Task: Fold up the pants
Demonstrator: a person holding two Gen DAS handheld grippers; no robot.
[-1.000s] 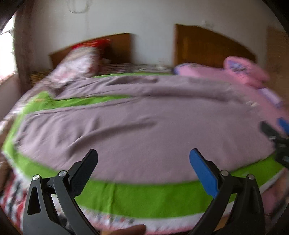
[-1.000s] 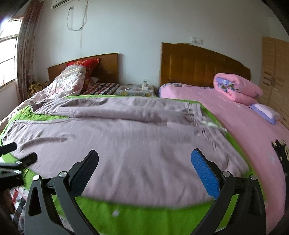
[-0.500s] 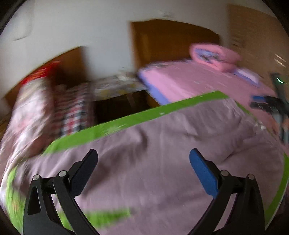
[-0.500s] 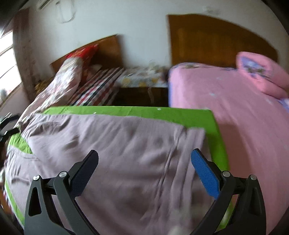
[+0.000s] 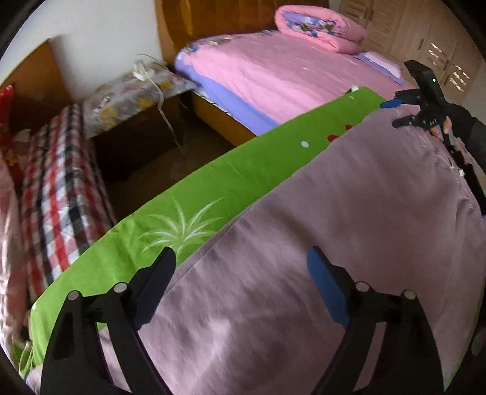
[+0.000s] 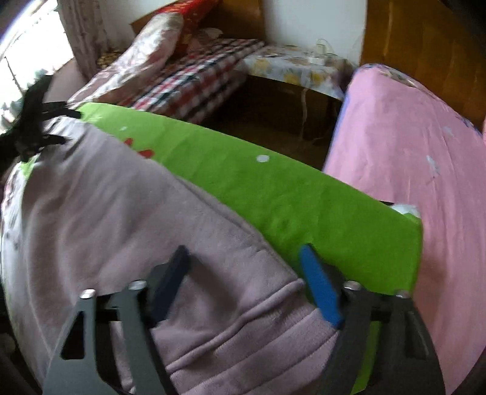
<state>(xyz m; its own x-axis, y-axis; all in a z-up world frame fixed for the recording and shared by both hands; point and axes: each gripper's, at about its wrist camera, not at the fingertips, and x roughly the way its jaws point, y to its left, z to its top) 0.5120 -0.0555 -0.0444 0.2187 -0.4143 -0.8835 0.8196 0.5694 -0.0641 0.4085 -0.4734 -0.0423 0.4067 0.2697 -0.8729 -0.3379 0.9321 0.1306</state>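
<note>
Mauve pants lie spread on a green sheet. My left gripper is open low over one end of the pants, near their far edge. My right gripper is open, its jaws either side of the ribbed waistband at the far corner of the pants. The right gripper also shows in the left wrist view, and the left gripper in the right wrist view.
The green sheet's far edge drops to a dark floor gap. A pink bed with a folded quilt lies beyond, with a nightstand and a plaid-covered bed too.
Both grippers have moved forward and down across the pants to the far edge. Both stay open.
</note>
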